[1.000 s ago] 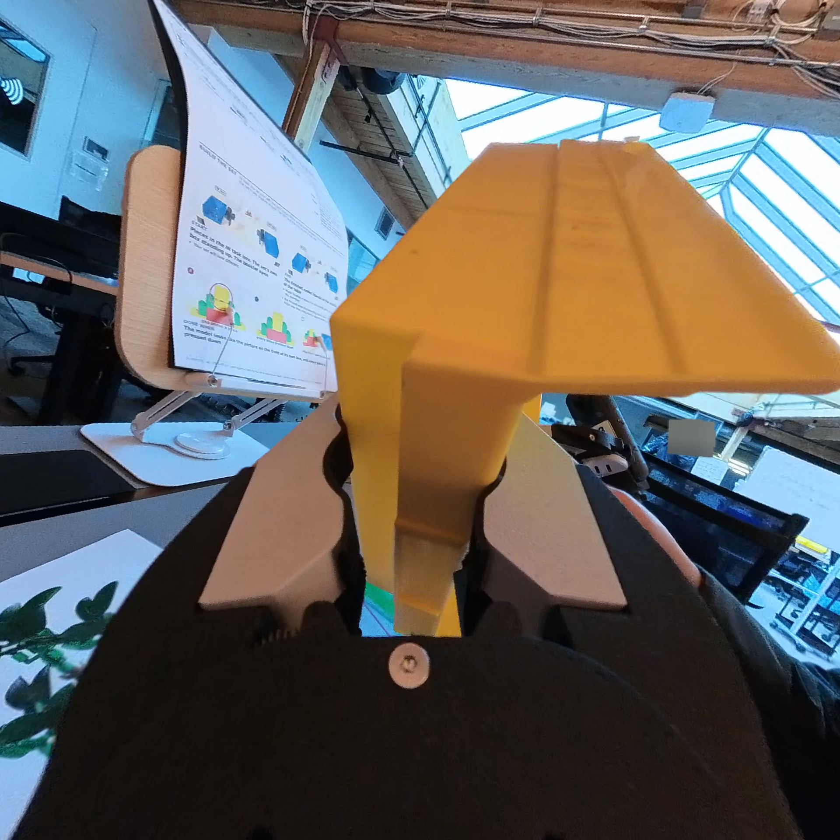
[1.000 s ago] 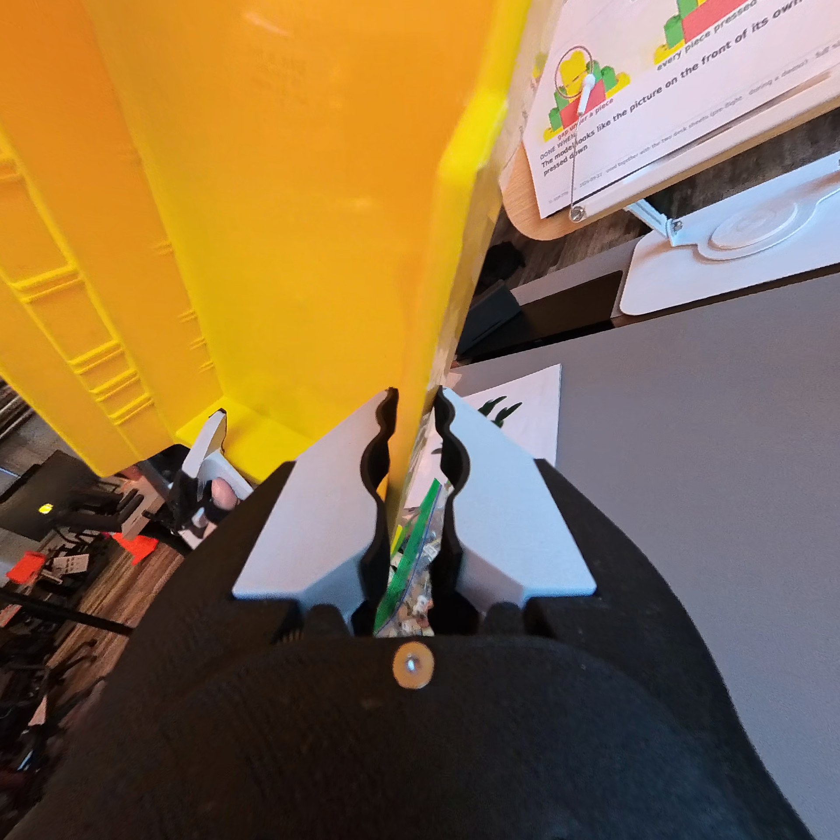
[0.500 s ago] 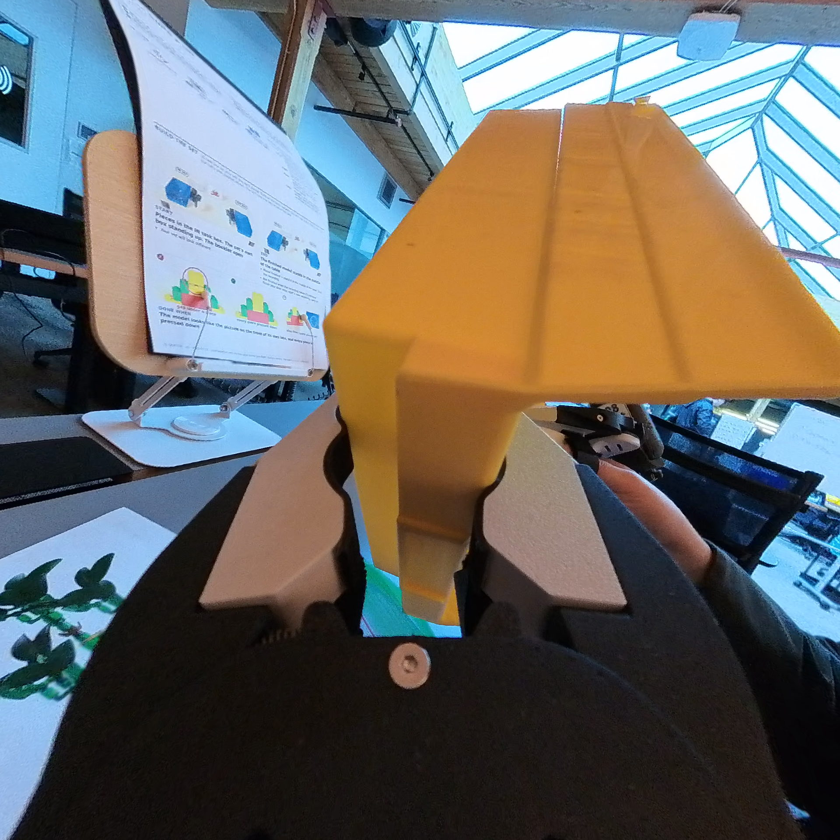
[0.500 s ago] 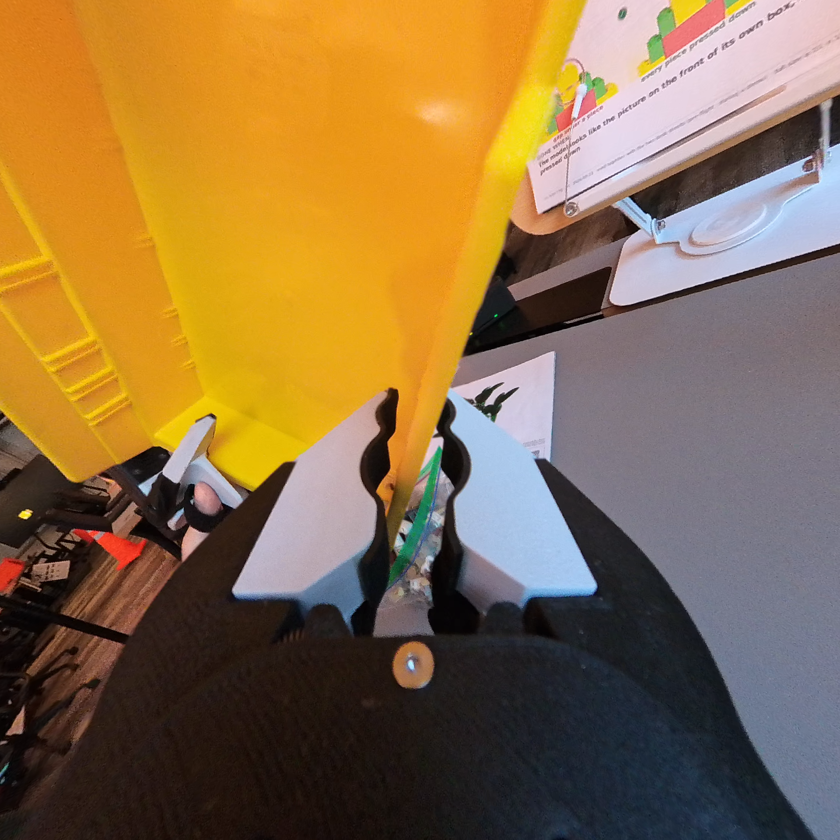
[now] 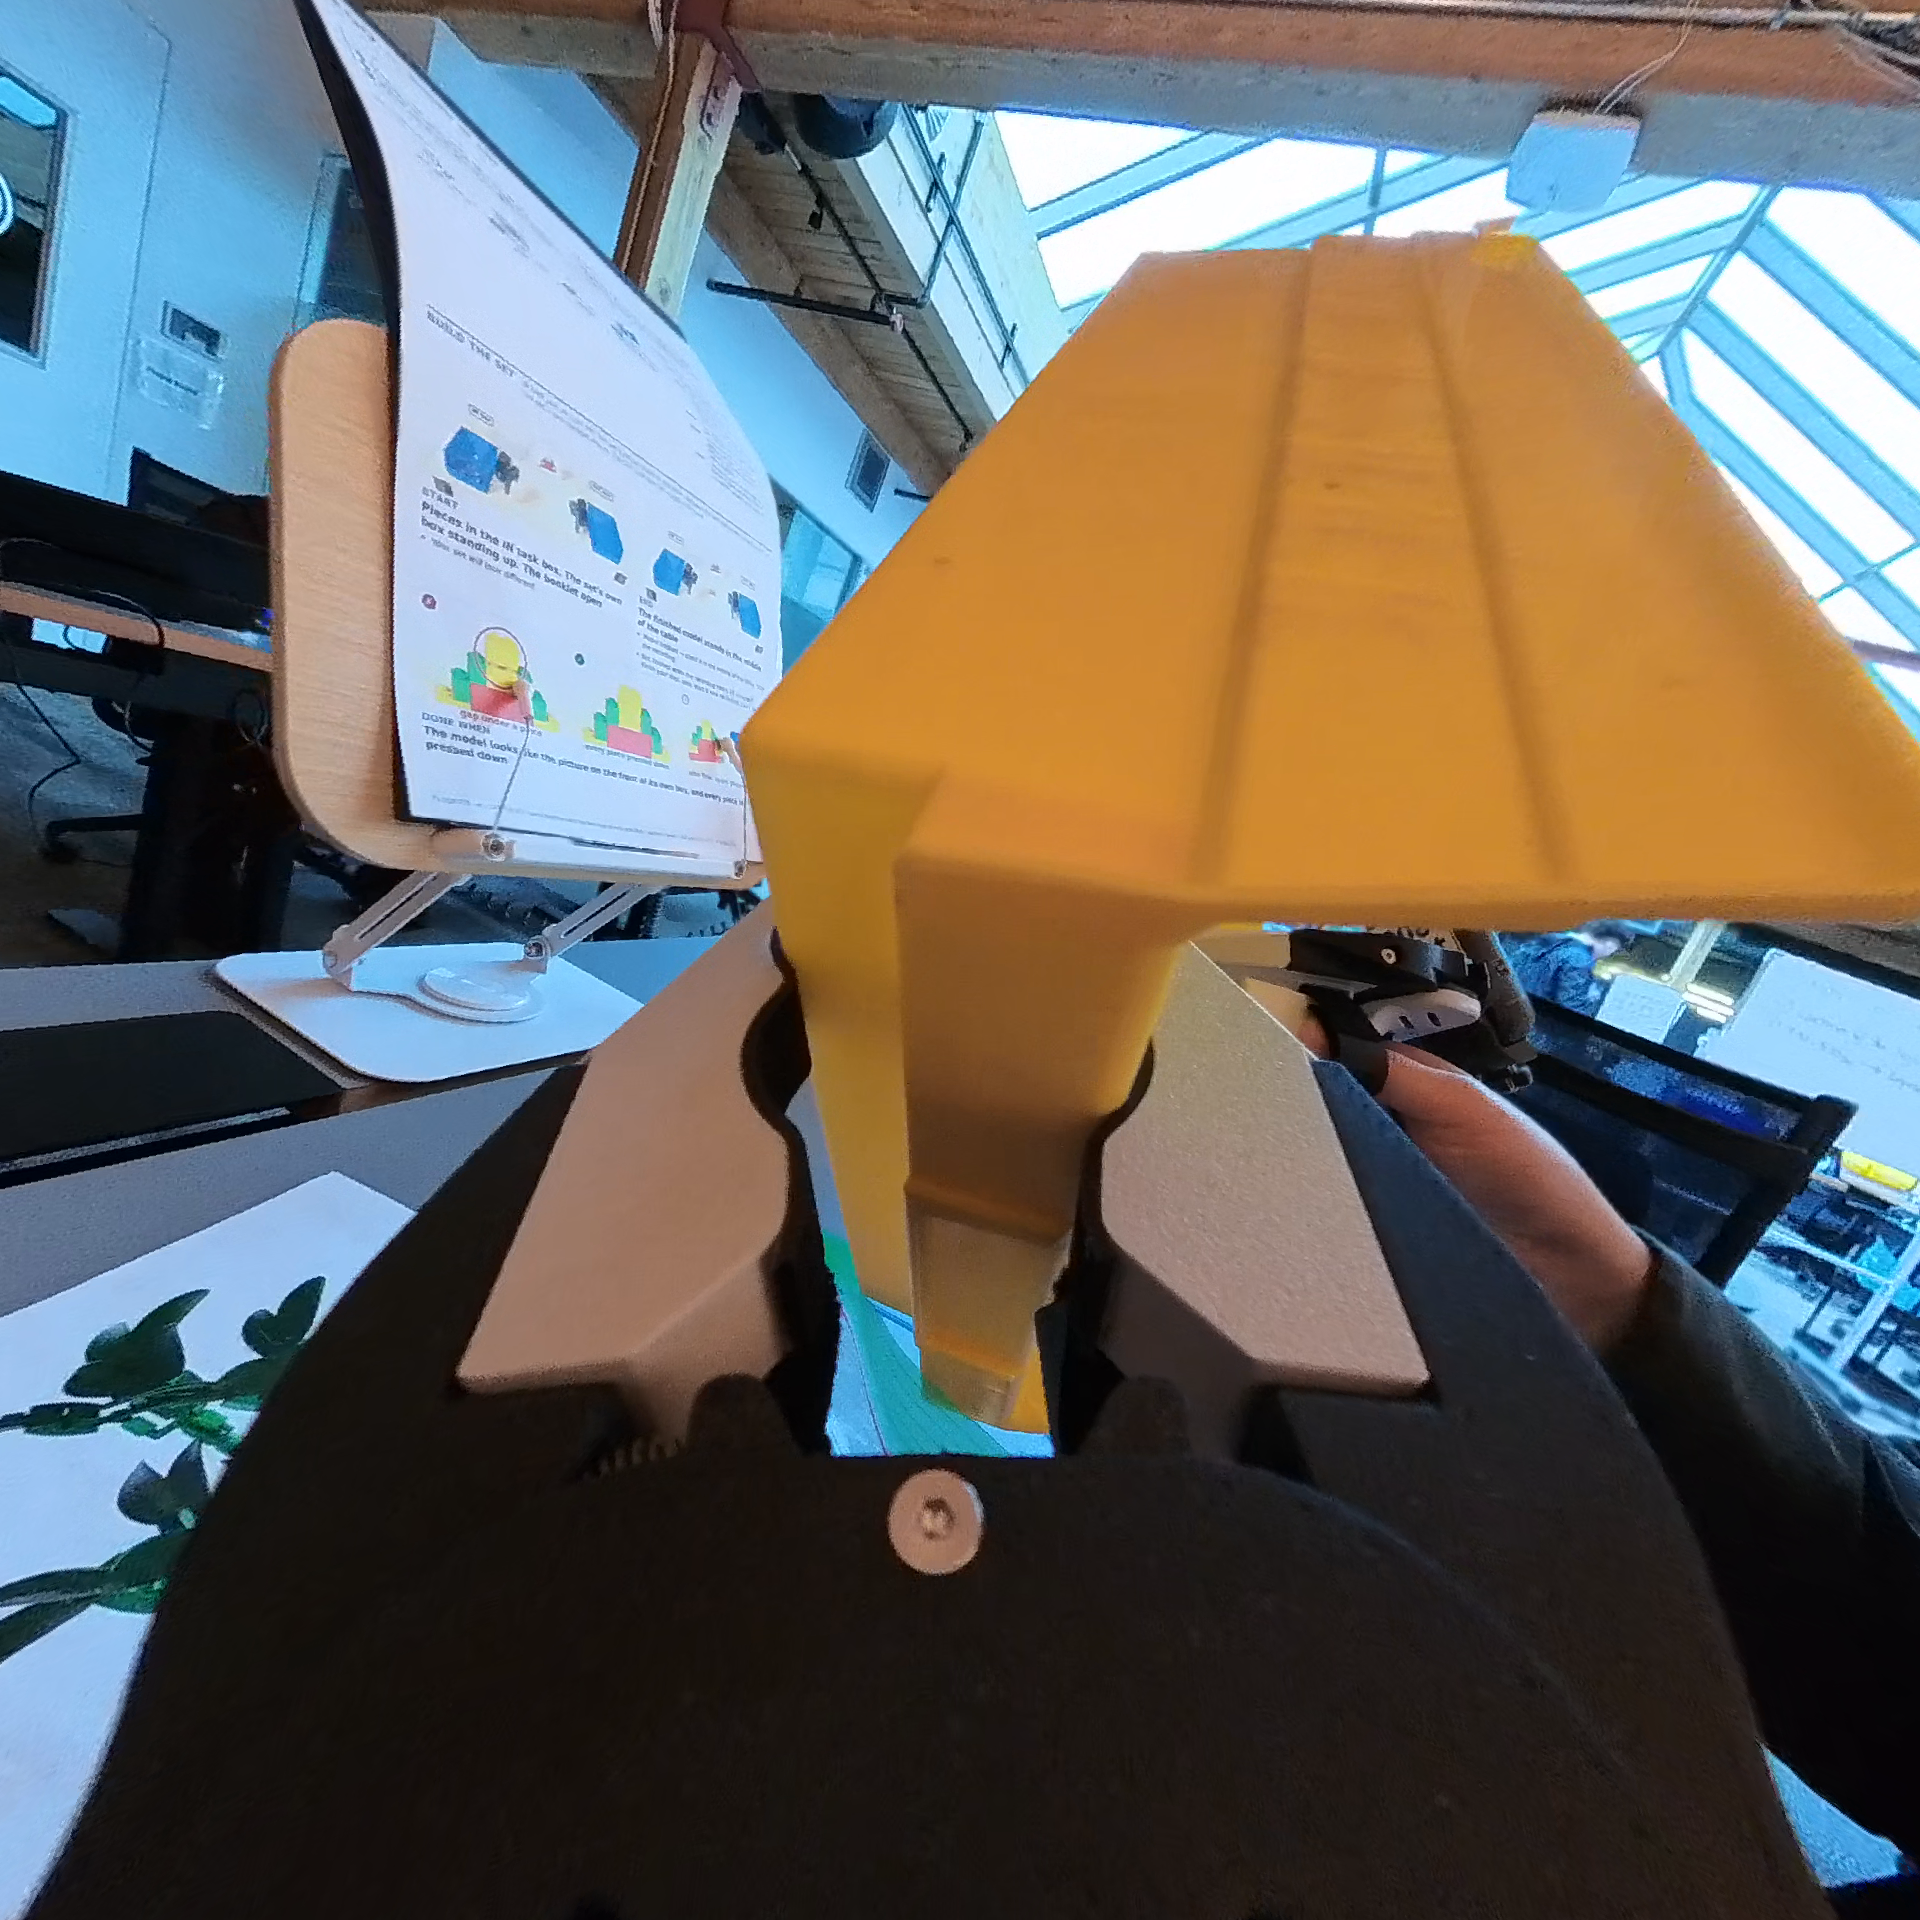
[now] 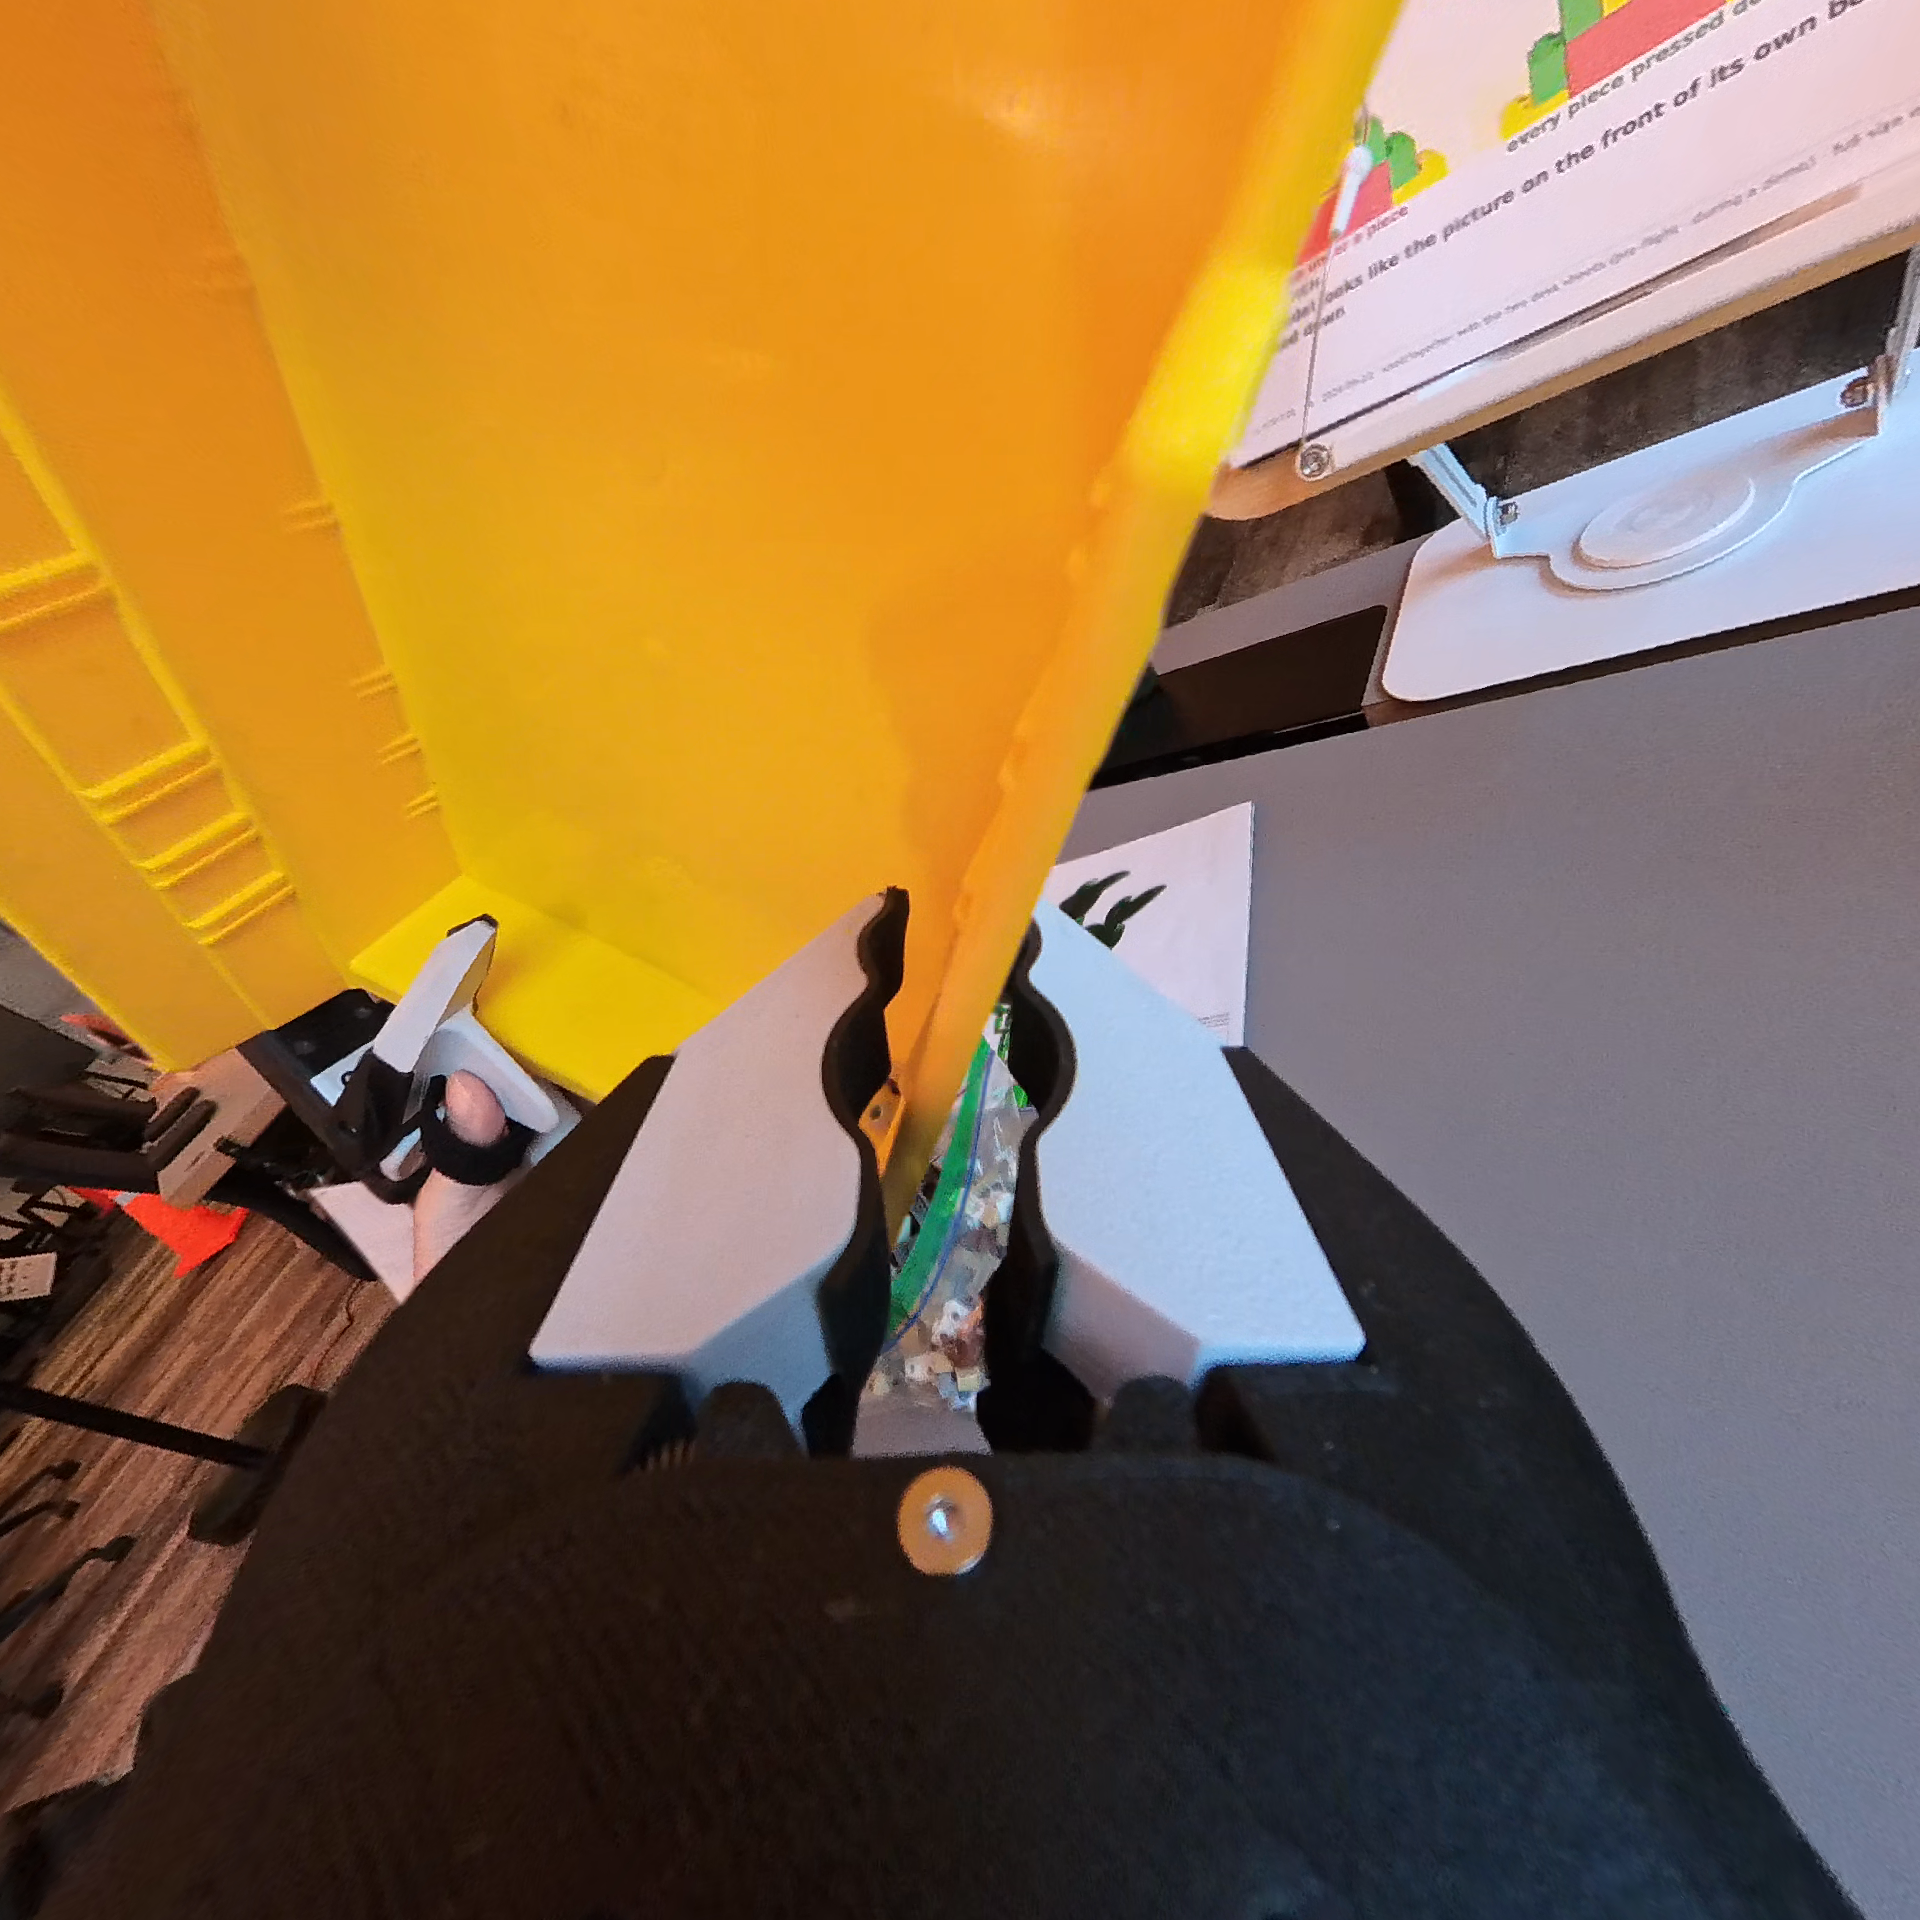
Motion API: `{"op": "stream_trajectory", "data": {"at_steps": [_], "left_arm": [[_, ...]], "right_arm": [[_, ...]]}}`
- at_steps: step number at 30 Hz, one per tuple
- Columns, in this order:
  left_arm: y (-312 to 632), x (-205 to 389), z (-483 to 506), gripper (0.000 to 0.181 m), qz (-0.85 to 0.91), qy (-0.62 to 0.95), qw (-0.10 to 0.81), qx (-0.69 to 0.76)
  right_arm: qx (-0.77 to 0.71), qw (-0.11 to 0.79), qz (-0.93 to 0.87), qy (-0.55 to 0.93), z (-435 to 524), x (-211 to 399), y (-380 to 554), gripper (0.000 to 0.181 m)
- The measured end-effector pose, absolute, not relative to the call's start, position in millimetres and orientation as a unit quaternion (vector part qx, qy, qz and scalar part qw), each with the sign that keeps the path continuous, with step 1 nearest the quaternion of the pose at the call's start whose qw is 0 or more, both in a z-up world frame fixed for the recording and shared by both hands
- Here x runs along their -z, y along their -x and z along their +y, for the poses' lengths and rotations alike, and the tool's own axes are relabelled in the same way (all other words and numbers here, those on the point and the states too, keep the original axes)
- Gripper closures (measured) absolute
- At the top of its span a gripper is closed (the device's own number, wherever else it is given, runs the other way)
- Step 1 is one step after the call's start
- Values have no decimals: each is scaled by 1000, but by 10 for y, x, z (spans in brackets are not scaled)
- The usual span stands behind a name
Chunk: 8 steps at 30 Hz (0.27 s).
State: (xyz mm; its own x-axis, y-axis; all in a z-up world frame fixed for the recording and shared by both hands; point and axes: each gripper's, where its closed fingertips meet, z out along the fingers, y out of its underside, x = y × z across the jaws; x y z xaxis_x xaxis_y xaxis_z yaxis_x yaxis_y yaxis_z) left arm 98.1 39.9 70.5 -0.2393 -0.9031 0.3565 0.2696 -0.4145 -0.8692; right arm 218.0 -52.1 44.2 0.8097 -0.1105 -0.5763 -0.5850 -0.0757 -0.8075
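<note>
A big yellow plastic bin (image 5: 1351, 623) is held up off the table and tipped. It fills the upper half of both views. My left gripper (image 5: 966, 1039) is shut on a corner of its rim. My right gripper (image 6: 961, 935) is shut on a thin wall edge of the bin (image 6: 675, 416). A clear bag of small pieces with a green strip (image 6: 956, 1278) shows below, between the right fingers. The right gripper, held by a hand, shows beyond the bin in the left wrist view (image 5: 1403, 997). The left gripper shows in the right wrist view (image 6: 436, 1039).
A printed instruction sheet (image 5: 582, 582) leans on a wooden stand with a white base (image 5: 457, 997) at the back of the grey table (image 6: 1558, 1039). A white sheet with a green leaf print (image 5: 156, 1403) lies on the table. A wooden floor with clutter lies to the left (image 6: 156, 1351). There is about 15 cm between the tips of the two grippers.
Both grippers keep their hold on the bin. In the right wrist view the bin's edge leans further right and the stand has come closer. The left view swung a little and returned.
</note>
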Motion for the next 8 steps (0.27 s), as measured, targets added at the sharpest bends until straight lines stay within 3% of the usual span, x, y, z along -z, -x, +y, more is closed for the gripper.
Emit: {"op": "stream_trajectory", "data": {"at_steps": [8], "left_arm": [[-958,-640,549,130,328,445,402,730]], "right_arm": [[-179,637,230,714,-442,-466,-2108,163]]}}
